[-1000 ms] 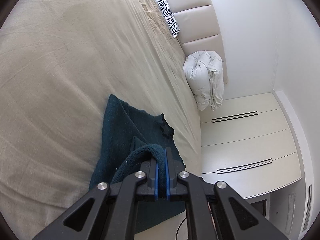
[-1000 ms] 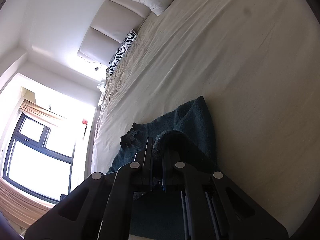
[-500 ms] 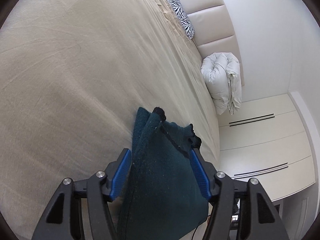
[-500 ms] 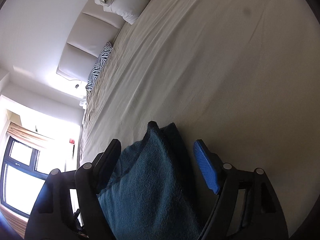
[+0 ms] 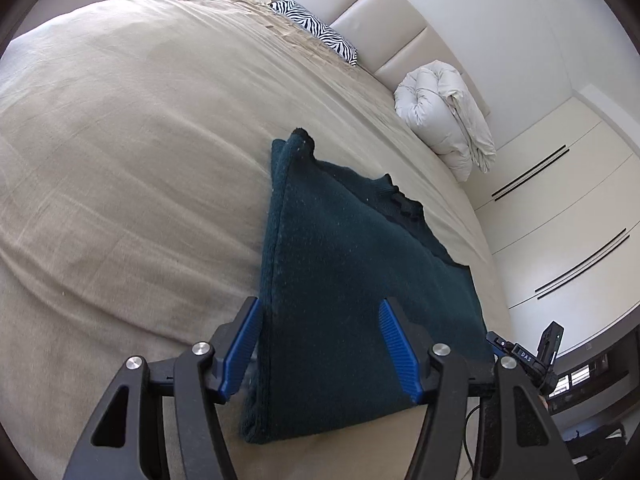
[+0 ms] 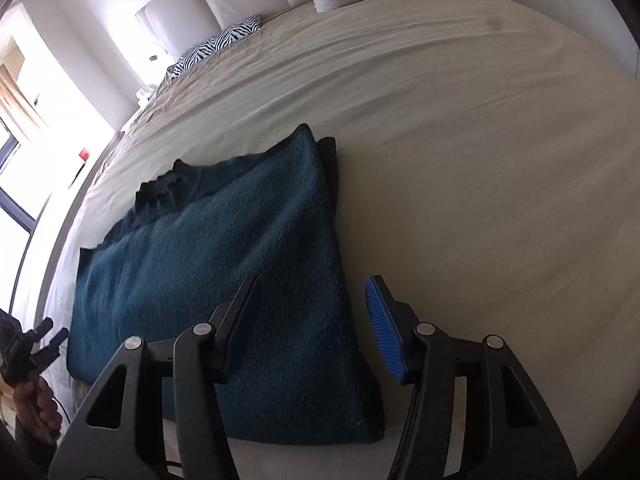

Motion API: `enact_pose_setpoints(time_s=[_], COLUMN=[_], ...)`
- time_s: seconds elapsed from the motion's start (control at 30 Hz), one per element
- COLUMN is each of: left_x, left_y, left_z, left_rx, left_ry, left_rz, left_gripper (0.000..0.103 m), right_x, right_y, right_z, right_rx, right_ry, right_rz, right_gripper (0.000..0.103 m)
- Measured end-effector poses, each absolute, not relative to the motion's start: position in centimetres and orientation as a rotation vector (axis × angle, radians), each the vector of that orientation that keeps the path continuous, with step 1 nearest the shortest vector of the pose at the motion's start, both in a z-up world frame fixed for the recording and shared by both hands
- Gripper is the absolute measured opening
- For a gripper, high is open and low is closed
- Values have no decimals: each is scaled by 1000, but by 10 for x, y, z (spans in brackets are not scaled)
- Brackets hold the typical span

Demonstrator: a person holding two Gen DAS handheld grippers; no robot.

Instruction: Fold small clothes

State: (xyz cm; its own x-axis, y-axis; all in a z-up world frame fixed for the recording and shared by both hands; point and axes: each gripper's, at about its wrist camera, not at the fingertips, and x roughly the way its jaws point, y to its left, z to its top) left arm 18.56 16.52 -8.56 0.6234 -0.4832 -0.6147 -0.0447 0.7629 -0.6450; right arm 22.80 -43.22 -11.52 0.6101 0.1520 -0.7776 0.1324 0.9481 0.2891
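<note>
A dark teal knitted sweater [image 5: 352,260] lies folded flat on the beige bed [image 5: 120,160], near its front edge, with the black collar at the far side. My left gripper [image 5: 319,306] hovers open over the sweater's near left corner, and its blue pads do not press on the cloth. In the right wrist view the same sweater [image 6: 224,240] shows its folded right edge. My right gripper [image 6: 312,282] straddles that edge from above; its jaws are closing and the pads stand clear of the knit.
A zebra-striped pillow [image 5: 316,32] and a rolled white duvet [image 5: 444,112] lie against the padded headboard [image 5: 384,28]. White wardrobe doors [image 5: 560,208] stand beyond the bed. A bright window [image 6: 24,140] is on the other side. A hand [image 6: 36,404] holds the left gripper.
Both grippers were shut on a raised fold of the sweater; they opened and let it go. The sweater now lies flat and folded, and both grippers have rolled and drawn back.
</note>
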Motion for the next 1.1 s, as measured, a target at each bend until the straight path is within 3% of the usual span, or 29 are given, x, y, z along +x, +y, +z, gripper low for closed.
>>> enact_pose_setpoints(time_s=[0.13,0.3,0.6,0.63,0.7,0.77,1.1], left_x=[183,180,181,180,180,180,180], left_y=[157,158,154,153,151,152,150], left_z=[-91,-94,-96,-96,-96,-97,-97], left_rx=[-634,-591,-544,-534,-505,-509,-458], left_ry=[879,889,892,892,896,897,905], left_rz=[-261,-226,-196,-193,-173,-169,-166], left_gripper=[61,39,39,36,15,14,11], right_x=[202,187,176,176,174,172,162], right_y=[-435,-445,-440,-439,-439,-440,-444], right_z=[-125,-127,-119,-118,-117,-116,-119], right_rx=[302,345,318,309,292,284,304], right_ry=[940,937,908,906,903,904,904], right_rz=[-1,-20,-35,-41,-55,-59,-79], right_gripper=[45,36,24,18,11,6,5])
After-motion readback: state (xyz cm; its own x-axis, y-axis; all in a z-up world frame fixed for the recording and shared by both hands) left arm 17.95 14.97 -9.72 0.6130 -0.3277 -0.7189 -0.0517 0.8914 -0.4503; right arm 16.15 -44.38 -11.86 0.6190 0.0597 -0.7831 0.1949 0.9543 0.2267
